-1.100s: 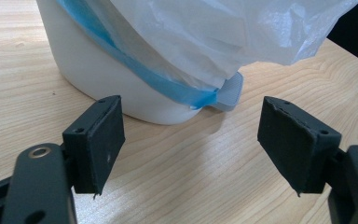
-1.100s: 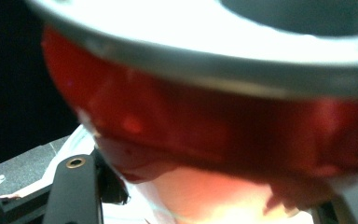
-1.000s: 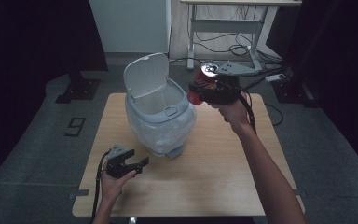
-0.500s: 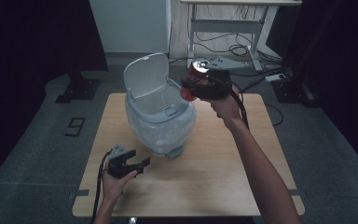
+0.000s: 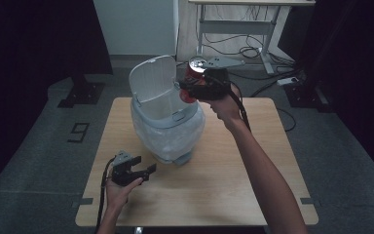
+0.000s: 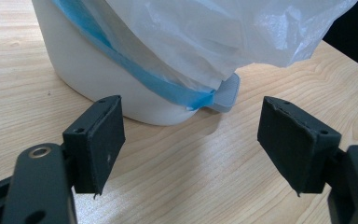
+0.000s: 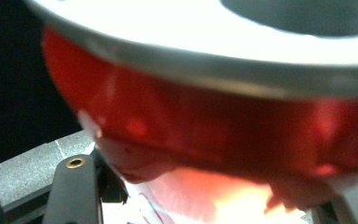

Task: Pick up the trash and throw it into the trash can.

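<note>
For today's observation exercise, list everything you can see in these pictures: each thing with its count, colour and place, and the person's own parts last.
Table: one, light wood, centre of the high view.
Bin: one, pale grey-white, on the table, lid standing open, white bag lining it.
Can: one, red with a silver top, held above the bin's far right rim.
Desk frame: one, pale metal, on the floor behind the table, cables beneath.
Left gripper: one, black, low over the table's near left, jaws open, nothing between them.
Right gripper: one, black, shut on the can.
Left hand: one, holding the left gripper.
Right hand: one, holding the right gripper.
</note>
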`<control>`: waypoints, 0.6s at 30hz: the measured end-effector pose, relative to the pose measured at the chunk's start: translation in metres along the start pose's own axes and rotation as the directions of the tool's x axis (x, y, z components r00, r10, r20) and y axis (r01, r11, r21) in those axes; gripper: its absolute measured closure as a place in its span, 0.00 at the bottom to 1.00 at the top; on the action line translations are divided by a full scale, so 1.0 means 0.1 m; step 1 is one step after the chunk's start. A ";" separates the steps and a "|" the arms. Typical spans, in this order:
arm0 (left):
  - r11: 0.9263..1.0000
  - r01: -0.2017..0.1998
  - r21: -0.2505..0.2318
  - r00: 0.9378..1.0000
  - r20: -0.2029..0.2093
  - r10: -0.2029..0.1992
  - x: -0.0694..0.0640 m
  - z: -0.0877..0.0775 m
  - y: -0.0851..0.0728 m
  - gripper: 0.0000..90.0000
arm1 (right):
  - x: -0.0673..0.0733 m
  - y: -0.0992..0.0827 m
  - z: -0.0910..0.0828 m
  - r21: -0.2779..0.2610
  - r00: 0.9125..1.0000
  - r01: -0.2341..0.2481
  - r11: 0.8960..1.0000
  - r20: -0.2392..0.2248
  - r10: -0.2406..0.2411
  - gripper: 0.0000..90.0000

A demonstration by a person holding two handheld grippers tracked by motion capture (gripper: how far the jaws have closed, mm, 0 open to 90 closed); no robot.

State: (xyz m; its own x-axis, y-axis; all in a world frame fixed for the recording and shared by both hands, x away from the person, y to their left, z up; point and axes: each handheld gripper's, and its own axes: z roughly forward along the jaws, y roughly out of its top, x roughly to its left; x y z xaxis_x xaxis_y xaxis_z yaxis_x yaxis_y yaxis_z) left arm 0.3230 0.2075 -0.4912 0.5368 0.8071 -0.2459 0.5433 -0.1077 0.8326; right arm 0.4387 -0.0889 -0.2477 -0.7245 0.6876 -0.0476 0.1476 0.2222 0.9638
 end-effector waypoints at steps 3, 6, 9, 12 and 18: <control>1.000 0.002 -0.003 1.000 -0.001 -0.002 0.01 -0.01 0.00 0.25 | 0.04 0.04 0.09 0.006 1.000 0.008 1.000 -0.007 -0.008 0.39; 1.000 0.004 -0.001 1.000 0.000 -0.004 0.03 -0.02 0.00 0.25 | 0.07 0.07 0.15 0.011 1.000 0.012 1.000 -0.011 -0.012 0.39; 1.000 0.005 0.000 1.000 0.000 -0.005 0.03 -0.02 0.00 0.25 | 0.08 0.10 0.20 0.014 1.000 0.015 1.000 -0.015 -0.015 0.39; 1.000 0.005 -0.001 1.000 0.002 -0.005 0.03 -0.02 0.00 0.25 | 0.10 0.12 0.25 0.019 1.000 0.017 1.000 -0.021 -0.016 0.39; 1.000 0.009 0.005 1.000 0.003 -0.009 0.05 -0.02 -0.02 0.25 | 0.19 0.12 0.46 0.052 0.999 0.043 0.998 -0.021 -0.042 0.38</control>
State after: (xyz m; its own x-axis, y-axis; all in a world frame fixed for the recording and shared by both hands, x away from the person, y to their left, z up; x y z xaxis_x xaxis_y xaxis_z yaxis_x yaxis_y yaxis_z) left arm 0.3229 0.2130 -0.4932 0.5335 0.8065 -0.2548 0.5512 -0.1031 0.8280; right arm 0.4582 -0.0415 -0.2495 -0.7440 0.6631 -0.0826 0.1508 0.2870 0.9460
